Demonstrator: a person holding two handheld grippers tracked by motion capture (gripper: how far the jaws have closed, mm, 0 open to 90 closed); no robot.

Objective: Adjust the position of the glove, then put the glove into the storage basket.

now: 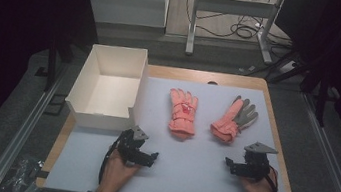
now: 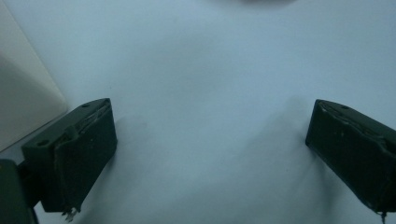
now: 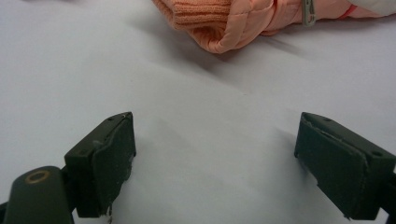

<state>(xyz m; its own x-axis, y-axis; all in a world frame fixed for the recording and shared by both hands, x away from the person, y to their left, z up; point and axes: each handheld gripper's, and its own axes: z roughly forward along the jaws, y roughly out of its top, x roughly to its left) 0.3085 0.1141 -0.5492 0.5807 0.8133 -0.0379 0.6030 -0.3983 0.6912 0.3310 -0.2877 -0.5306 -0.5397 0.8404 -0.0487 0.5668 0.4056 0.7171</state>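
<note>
Two salmon-pink gloves lie flat on the white table cover. The left glove (image 1: 183,113) lies back up, fingers pointing away. The right glove (image 1: 234,118) lies palm up with a grey palm, tilted to the right; its knitted cuff (image 3: 219,23) shows at the top of the right gripper view. My left gripper (image 1: 142,156) rests near the table's front, below the box, jaws wide apart over bare cover (image 2: 210,121). My right gripper (image 1: 237,166) rests at the front right, below the right glove, open with nothing between its jaws (image 3: 215,158).
An open white cardboard box (image 1: 108,87) stands at the table's left rear; its wall (image 2: 23,102) shows at the left of the left gripper view. The wooden table edge (image 1: 281,157) runs along the right. Metal frame legs (image 1: 268,34) and cables lie on the floor beyond.
</note>
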